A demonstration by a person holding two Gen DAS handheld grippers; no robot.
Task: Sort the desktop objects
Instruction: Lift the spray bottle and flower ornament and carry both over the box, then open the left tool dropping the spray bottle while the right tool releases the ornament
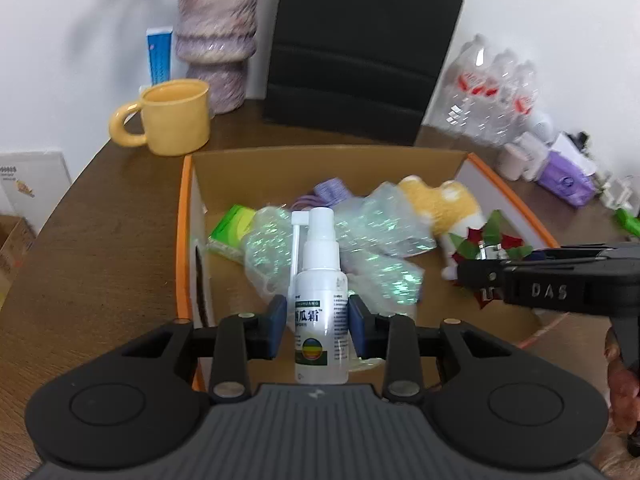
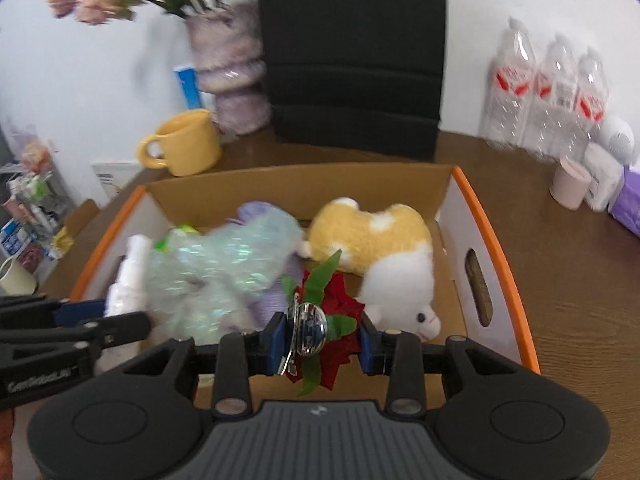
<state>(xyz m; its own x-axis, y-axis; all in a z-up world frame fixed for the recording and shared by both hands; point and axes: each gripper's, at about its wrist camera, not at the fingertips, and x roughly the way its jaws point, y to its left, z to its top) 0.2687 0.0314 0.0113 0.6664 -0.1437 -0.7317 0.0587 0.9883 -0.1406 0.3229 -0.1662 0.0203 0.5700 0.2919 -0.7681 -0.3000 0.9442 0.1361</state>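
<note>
My left gripper [image 1: 318, 330] is shut on a white spray bottle [image 1: 320, 304], held upright over the near left part of an orange-rimmed cardboard box [image 1: 184, 240]. My right gripper [image 2: 323, 338] is shut on a red flower hair clip with green leaves and a metal clasp [image 2: 316, 320], above the box [image 2: 492, 248] near its front. In the box lie a yellow and white plush toy [image 2: 384, 248], an iridescent plastic bag [image 2: 224, 268], a purple item [image 1: 330, 192] and a green packet [image 1: 230, 226]. Each gripper shows at the edge of the other's view.
A yellow mug [image 1: 172, 118] and a purple vase [image 1: 216, 36] with flowers stand beyond the box on the brown table [image 1: 100, 260]. A black chair back [image 1: 360, 48] is behind. A pack of water bottles [image 2: 548, 92], tissue packs [image 2: 600, 180] and a pink roll [image 2: 568, 184] sit at the right.
</note>
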